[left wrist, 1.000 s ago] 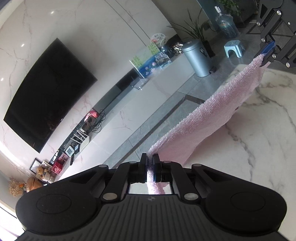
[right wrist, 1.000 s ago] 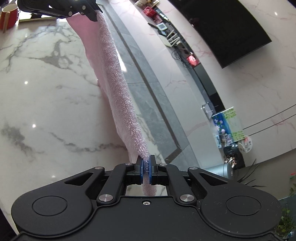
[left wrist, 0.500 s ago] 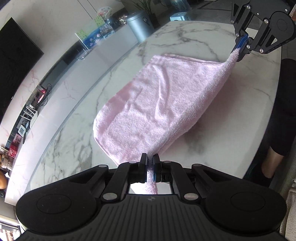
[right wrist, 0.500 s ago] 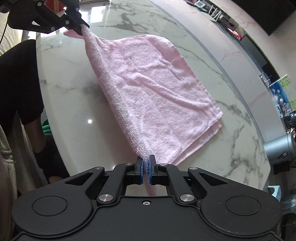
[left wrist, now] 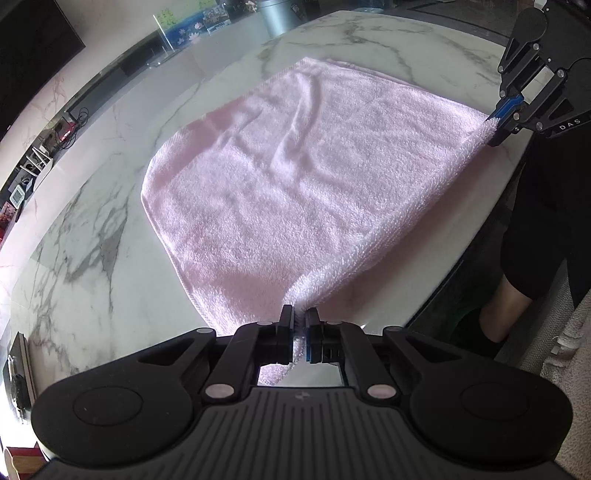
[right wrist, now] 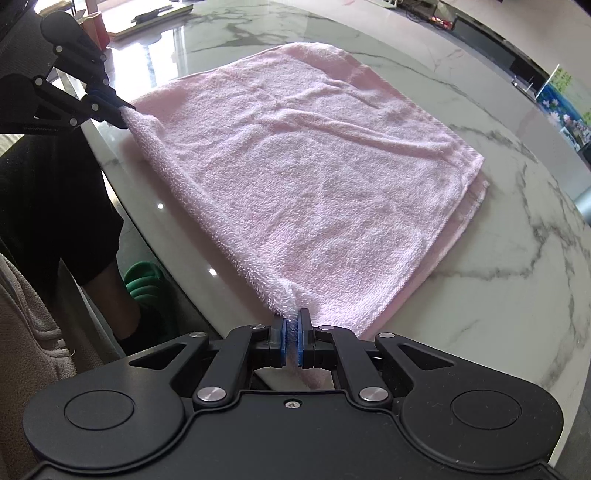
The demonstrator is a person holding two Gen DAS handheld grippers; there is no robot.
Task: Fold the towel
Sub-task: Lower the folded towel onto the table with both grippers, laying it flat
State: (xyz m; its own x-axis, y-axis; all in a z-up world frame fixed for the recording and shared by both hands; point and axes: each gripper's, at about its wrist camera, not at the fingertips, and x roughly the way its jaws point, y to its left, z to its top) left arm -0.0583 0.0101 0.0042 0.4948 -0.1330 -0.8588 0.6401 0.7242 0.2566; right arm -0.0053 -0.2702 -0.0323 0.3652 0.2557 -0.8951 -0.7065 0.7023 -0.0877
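A pink towel (left wrist: 295, 173) lies folded in two layers on the white marble table (left wrist: 85, 206), its lower layer peeking out along the right side (right wrist: 476, 199). My left gripper (left wrist: 300, 314) is shut on the near corner of the top layer. My right gripper (right wrist: 291, 323) is shut on the other near corner. Each gripper shows in the other's view: the right gripper (left wrist: 496, 127) at the towel's far right corner, the left gripper (right wrist: 122, 114) at its far left corner. The held edge runs between them, low over the table's near edge.
A person's leg in dark clothing (left wrist: 532, 221) stands right beside the table's near edge, with a green slipper (right wrist: 146, 284) on the floor. A tray and red cup (right wrist: 110, 26) sit at the table's far end. A metal bin (left wrist: 277, 14) stands beyond the table.
Both grippers came down and toward the near edge with the towel's corners. The towel, hanging stretched in the air a second ago, now lies laid over itself on the table.
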